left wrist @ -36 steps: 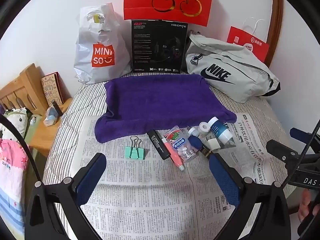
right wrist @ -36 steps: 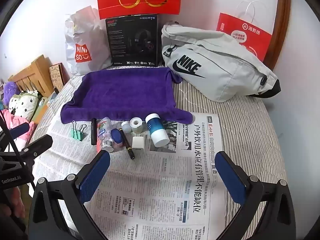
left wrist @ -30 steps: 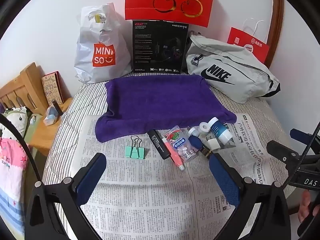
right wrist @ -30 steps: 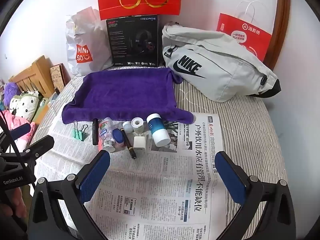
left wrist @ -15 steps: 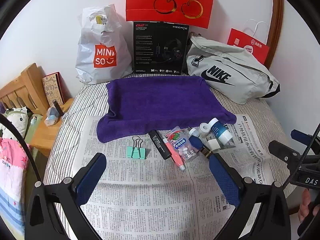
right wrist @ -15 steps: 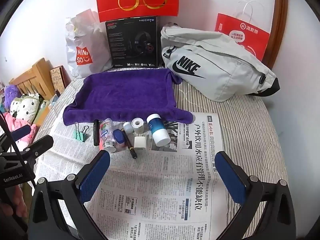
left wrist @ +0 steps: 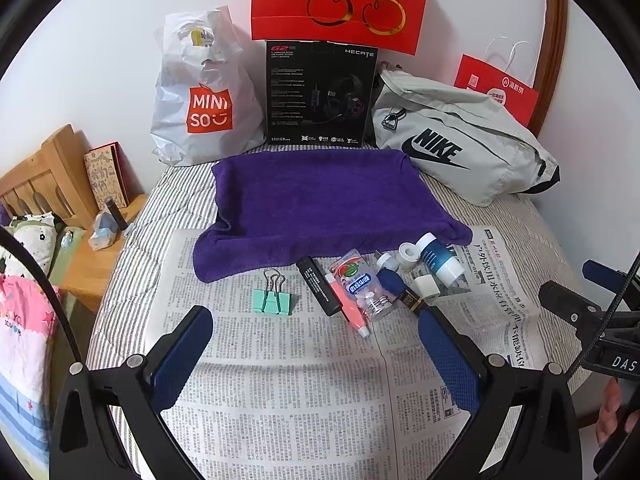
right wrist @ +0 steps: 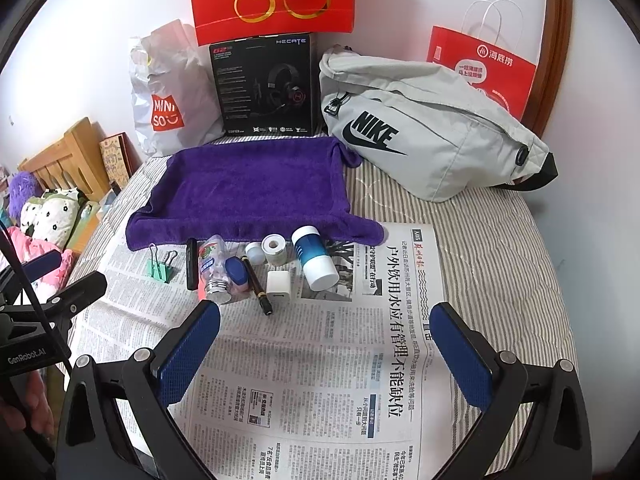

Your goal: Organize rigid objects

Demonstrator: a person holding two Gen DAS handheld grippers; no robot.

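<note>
A home bedroom is showing here: striped bedding [right wrist: 492, 240] filling centre frame, wooden headboard [left wrist: 36, 184] and stuffed toys [right wrist: 48, 212] sitting at left.

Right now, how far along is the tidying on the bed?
Nothing looks done: the purple towel is bare. Nothing is in hand; left gripper and right gripper hover open. Left: binder clip, blue-and-white bottle, white charger cube and other items on the newspaper.

Both views are evenly and brightly lit by soft light; shadows are kept faint; straight edges are bowed by fisheye distortion; corners are vignetted black.
</note>
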